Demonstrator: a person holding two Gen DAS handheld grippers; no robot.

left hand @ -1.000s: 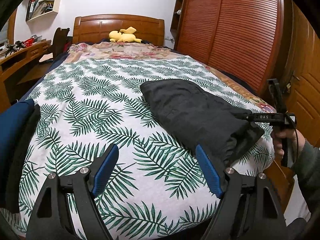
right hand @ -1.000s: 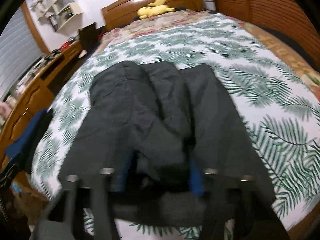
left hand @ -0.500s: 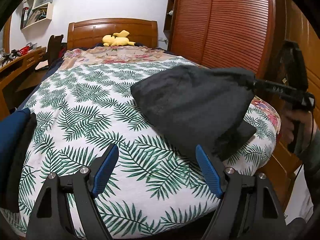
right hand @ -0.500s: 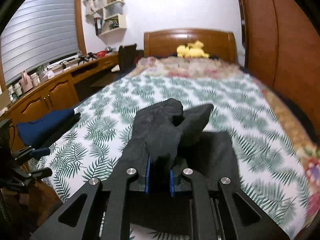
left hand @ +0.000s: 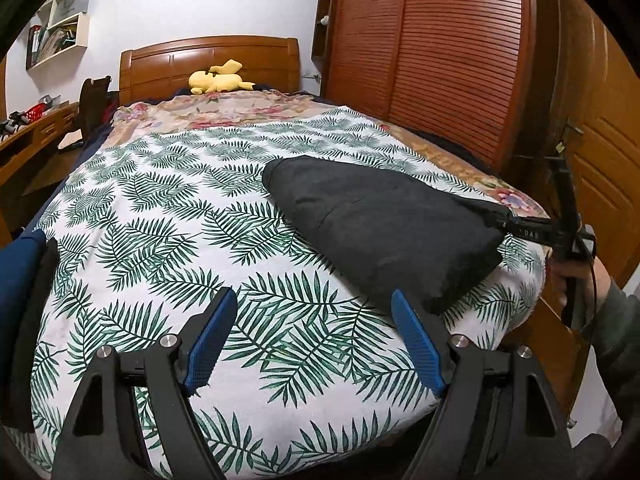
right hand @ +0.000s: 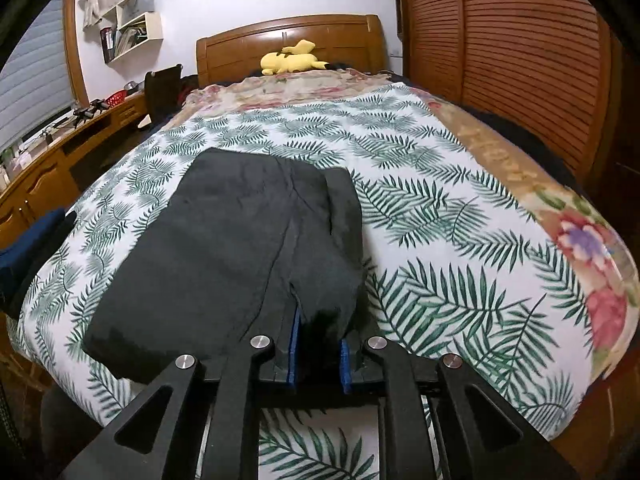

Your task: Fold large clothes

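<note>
A folded black garment [left hand: 380, 224] lies on the palm-leaf bedspread [left hand: 168, 216], near the bed's foot on the right side. In the right wrist view the garment [right hand: 240, 248] fills the middle, and my right gripper [right hand: 318, 354] is shut on its near edge, blue pads pinching the cloth. In the left wrist view the right gripper [left hand: 502, 222] holds that edge slightly raised. My left gripper [left hand: 312, 340] is open and empty, hovering over the bedspread just left of the garment.
A yellow plush toy [left hand: 218, 80] lies by the wooden headboard [left hand: 208, 60]. A wooden wardrobe [left hand: 440, 60] runs along the right side. A desk [right hand: 52, 160] stands on the left. A dark blue cloth [left hand: 16, 280] lies at the bed's left edge.
The right gripper lifted the garment's near edge high half a second ago and has now lowered it close to the bed. The left gripper stayed open and nearly still.
</note>
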